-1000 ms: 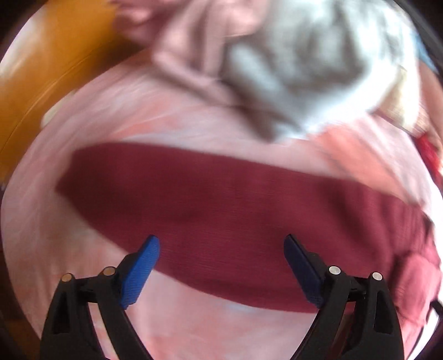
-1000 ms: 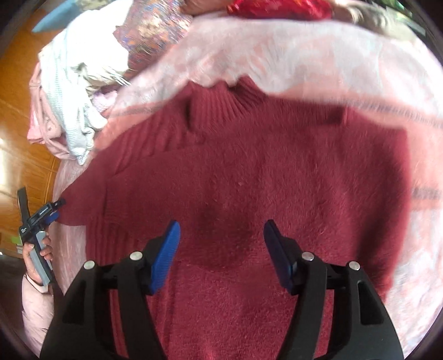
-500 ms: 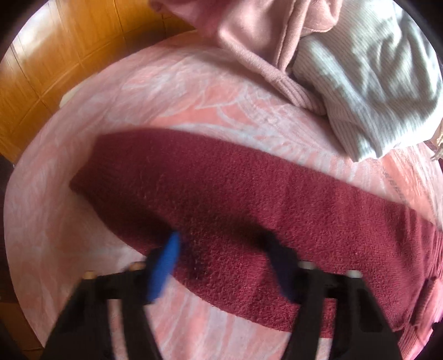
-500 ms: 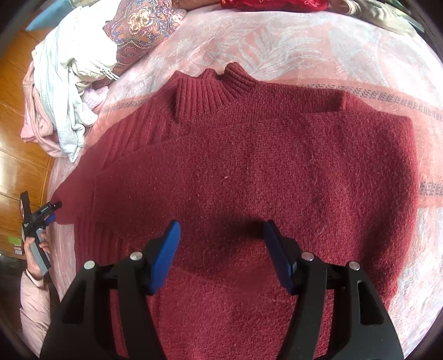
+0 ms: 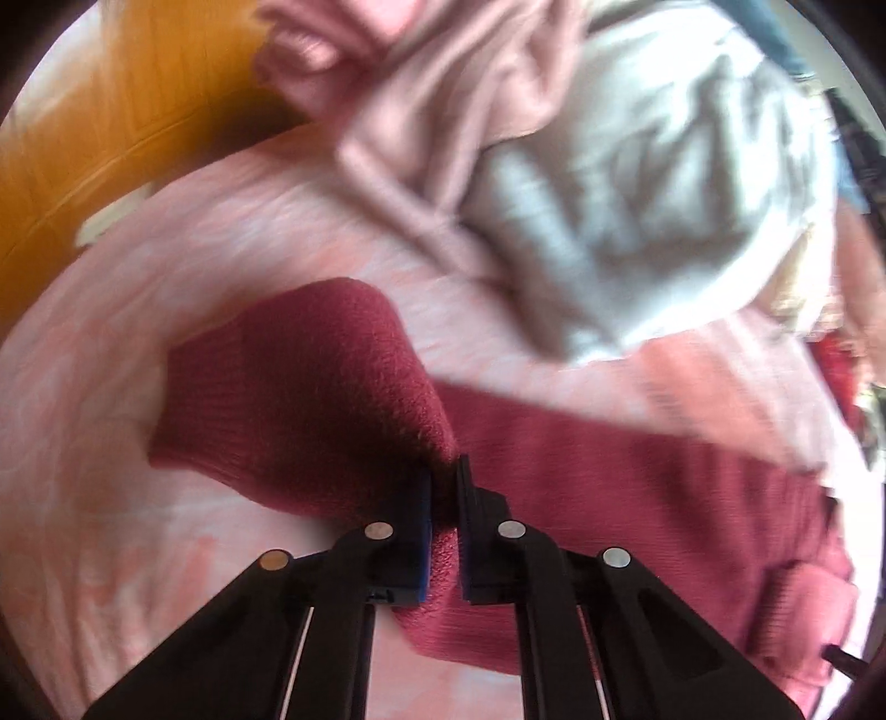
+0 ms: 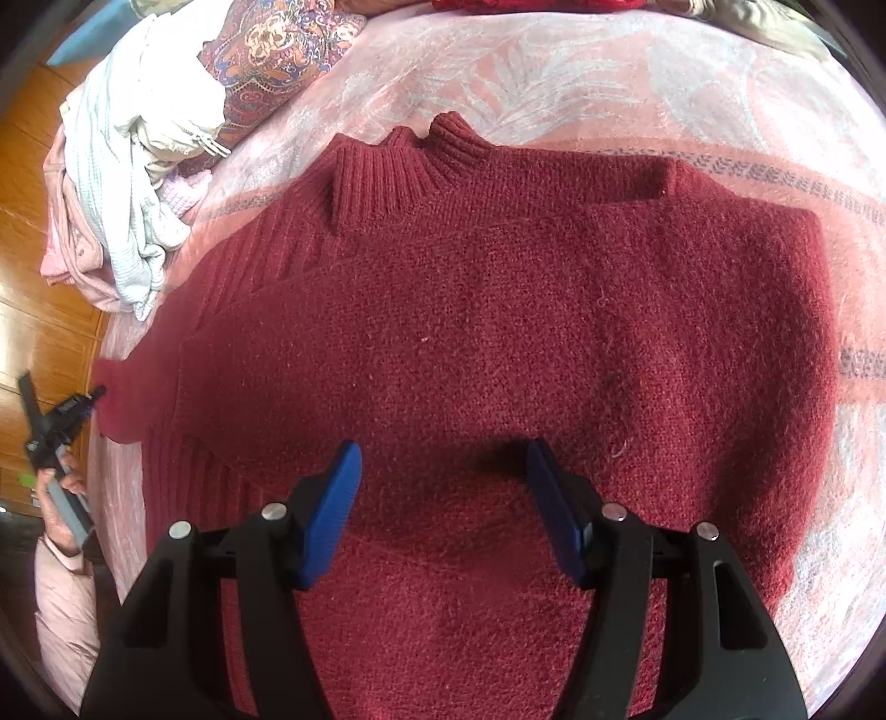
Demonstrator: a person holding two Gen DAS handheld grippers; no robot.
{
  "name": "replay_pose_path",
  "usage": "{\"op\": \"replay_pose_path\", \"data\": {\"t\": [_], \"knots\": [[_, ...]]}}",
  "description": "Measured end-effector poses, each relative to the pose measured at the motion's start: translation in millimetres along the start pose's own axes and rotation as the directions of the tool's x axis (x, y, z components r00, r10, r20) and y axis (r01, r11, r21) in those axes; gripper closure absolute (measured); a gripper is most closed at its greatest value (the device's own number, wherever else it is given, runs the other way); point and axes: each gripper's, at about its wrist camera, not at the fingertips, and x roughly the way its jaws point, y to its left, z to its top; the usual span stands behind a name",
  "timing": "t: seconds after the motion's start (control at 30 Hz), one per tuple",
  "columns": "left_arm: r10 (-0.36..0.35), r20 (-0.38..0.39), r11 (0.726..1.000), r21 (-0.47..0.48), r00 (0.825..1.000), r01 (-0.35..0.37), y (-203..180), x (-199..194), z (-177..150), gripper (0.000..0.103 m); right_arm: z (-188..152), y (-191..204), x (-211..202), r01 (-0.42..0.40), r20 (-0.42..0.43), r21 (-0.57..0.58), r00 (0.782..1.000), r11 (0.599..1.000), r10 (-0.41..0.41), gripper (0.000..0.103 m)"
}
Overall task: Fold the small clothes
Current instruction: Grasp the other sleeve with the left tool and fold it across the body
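plenty of open pink bedspread (image 6: 581, 72) beyond the collar and off to the right of the red sweater (image 6: 498, 310), so a gripper could pass there with nothing in the way. the left side is tighter: a heap of pale clothes (image 6: 127, 183) and a patterned cushion (image 6: 266, 50) crowd the bed's far left corner. in the left wrist view that heap, pink (image 5: 443, 111) and grey (image 5: 664, 194), sits just past the lifted sleeve (image 5: 310, 399), leaving only a narrow strip of bedspread between them.

Count, both views:
- dark red sweater (image 6: 498, 332): 1
- gripper: 2, left gripper (image 5: 443, 526) and right gripper (image 6: 443, 498)
- bed (image 6: 609, 77) with pink patterned cover: 1
- pale grey-white garment (image 6: 127, 166): 1
- pink garment (image 5: 443, 111): 1
- paisley cushion (image 6: 271, 50): 1
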Motion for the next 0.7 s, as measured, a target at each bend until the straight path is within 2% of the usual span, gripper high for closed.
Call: {"op": "replay_pose_path", "data": {"t": [0.07, 0.17, 0.27, 0.33, 0.43, 0.47, 0.53, 0.7], "knots": [[-0.07, 0.013, 0.997, 0.026, 0.997, 0.07, -20.6, -12.2, -2.9, 0.096, -0.5, 1.9, 0.1, 0.01, 0.001, -0.012, 1.0, 1.0, -0.01, 0.041], [-0.175, 0.024, 0.981, 0.095, 0.984, 0.172, -60.4, -32.8, -11.6, 0.096, -0.8, 1.1, -0.1, 0.005, 0.001, -0.012, 1.0, 1.0, -0.005, 0.041], [-0.283, 0.006, 0.945, 0.174, 0.959, 0.278, -105.2, -52.1, -27.8, 0.096, -1.0, -1.2, -1.4, -0.009, 0.001, -0.009, 1.0, 1.0, 0.009, 0.041], [-0.351, -0.022, 0.908, 0.237, 0.936, 0.346, -141.5, -65.3, -43.4, 0.096, -1.5, -2.5, -2.5, -0.015, 0.0, -0.009, 1.0, 1.0, 0.015, 0.041], [-0.404, -0.062, 0.863, 0.304, 0.913, 0.403, -183.0, -73.7, -61.1, 0.096, -2.4, -4.2, -5.2, -0.019, 0.001, -0.012, 1.0, 1.0, 0.019, 0.041], [-0.428, -0.089, 0.843, 0.319, 0.9, 0.432, -201.3, -75.0, -69.6, 0.096, -2.8, -5.4, -6.9, -0.02, 0.001, -0.013, 1.0, 1.0, 0.02, 0.041], [-0.446, -0.12, 0.818, 0.348, 0.887, 0.458, -225.1, -72.8, -81.6, 0.096, -3.1, -8.2, -10.1, -0.016, 0.005, -0.015, 1.0, 1.0, 0.016, 0.041], [-0.445, -0.189, 0.768, 0.422, 0.875, 0.481, -288.0, -60.8, -119.8, 0.096, -2.5, -22.0, -19.9, -0.009, 0.022, -0.004, 1.0, 1.0, 0.009, 0.041]]}}
